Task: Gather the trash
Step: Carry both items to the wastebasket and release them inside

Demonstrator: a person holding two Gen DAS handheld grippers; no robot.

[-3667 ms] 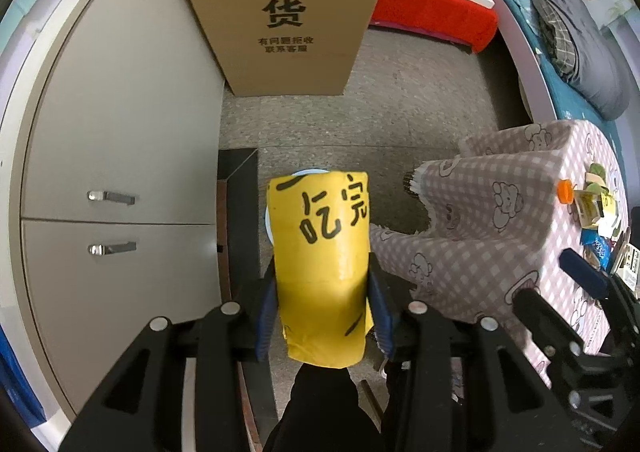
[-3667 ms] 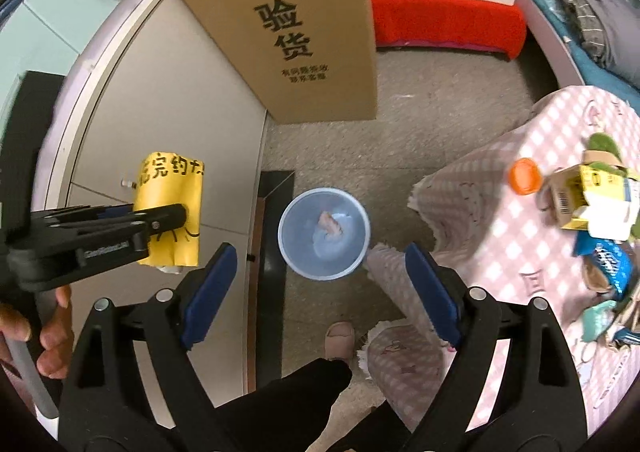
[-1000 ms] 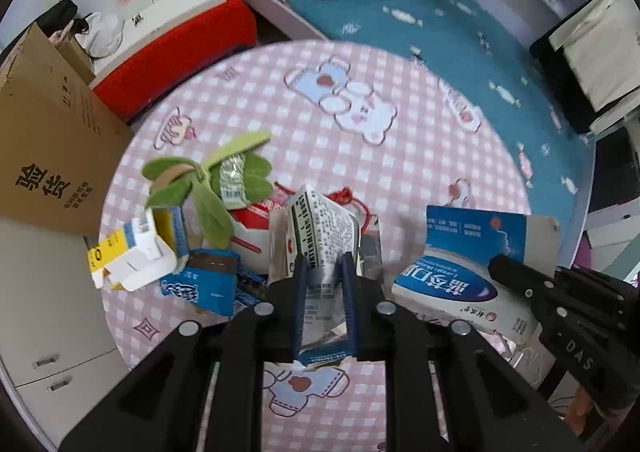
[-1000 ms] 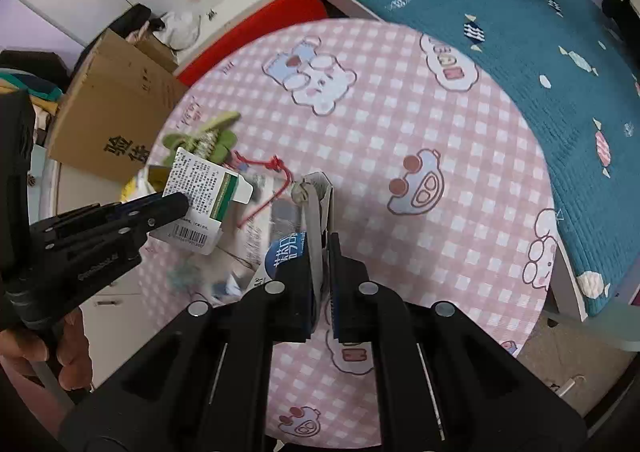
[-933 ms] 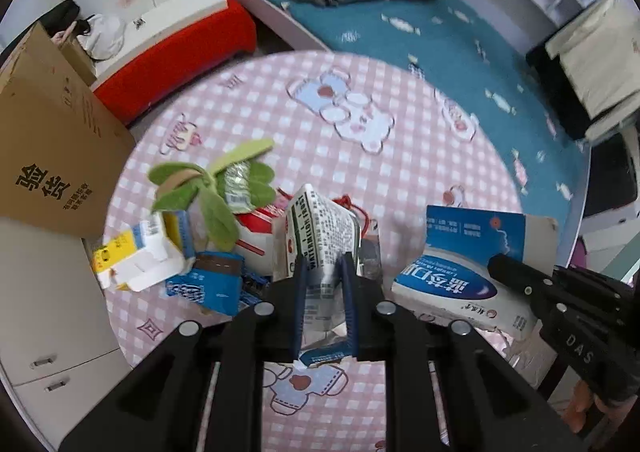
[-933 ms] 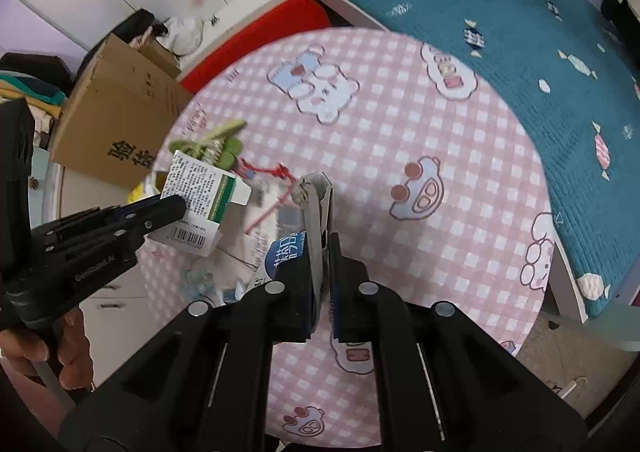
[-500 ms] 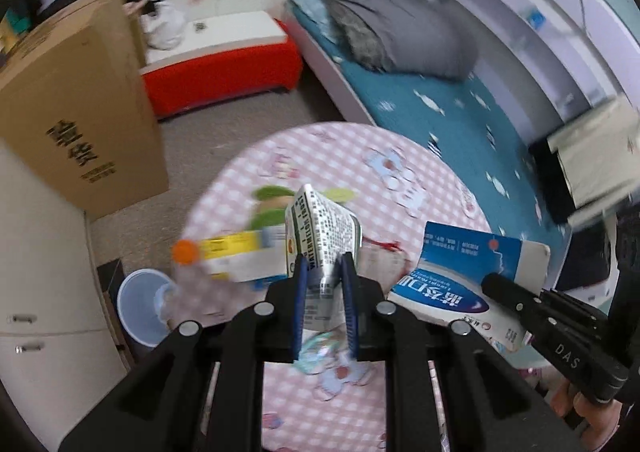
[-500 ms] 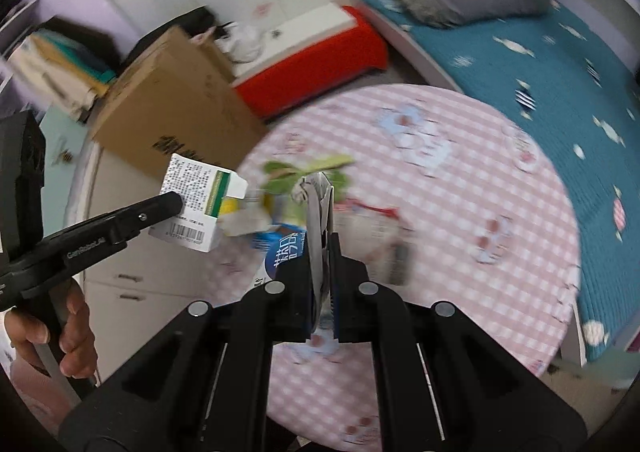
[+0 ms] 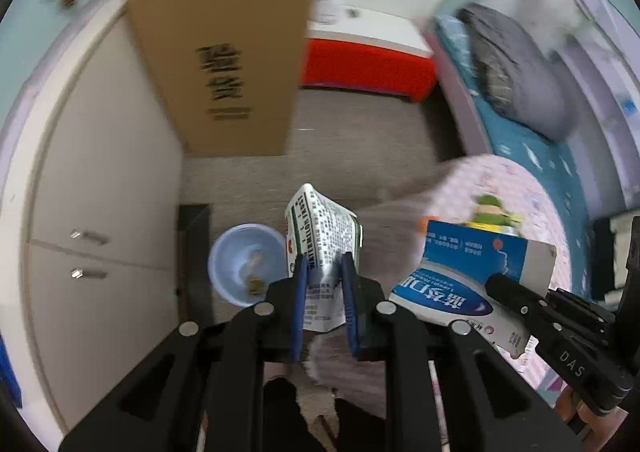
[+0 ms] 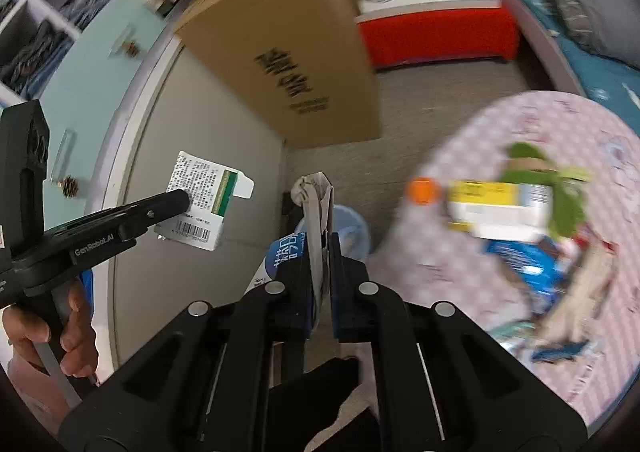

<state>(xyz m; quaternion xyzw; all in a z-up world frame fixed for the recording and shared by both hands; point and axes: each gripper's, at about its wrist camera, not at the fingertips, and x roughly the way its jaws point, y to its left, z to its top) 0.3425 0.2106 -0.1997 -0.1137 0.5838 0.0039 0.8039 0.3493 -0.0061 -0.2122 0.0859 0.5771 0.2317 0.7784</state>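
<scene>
Both hands swung from table [image 9: 532, 188] toward bin [image 9: 224, 252], left jaws clamping white carton [image 9: 320, 228], right jaws clamping blue box [image 9: 464, 264]

The carton [image 9: 320, 236] is printed paperboard, creased and slightly glossy. The blue box [image 9: 460, 276] is flattened, smooth card. The bin [image 9: 248, 256] is translucent pale-blue plastic. The big box [image 9: 224, 48] is matt brown cardboard. The desk [image 10: 540, 124] wears soft checked cloth. The floor [image 9: 360, 140] looks rough and grey.

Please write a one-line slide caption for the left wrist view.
Left gripper holds a flattened white carton near the blue bin on the floor.
</scene>
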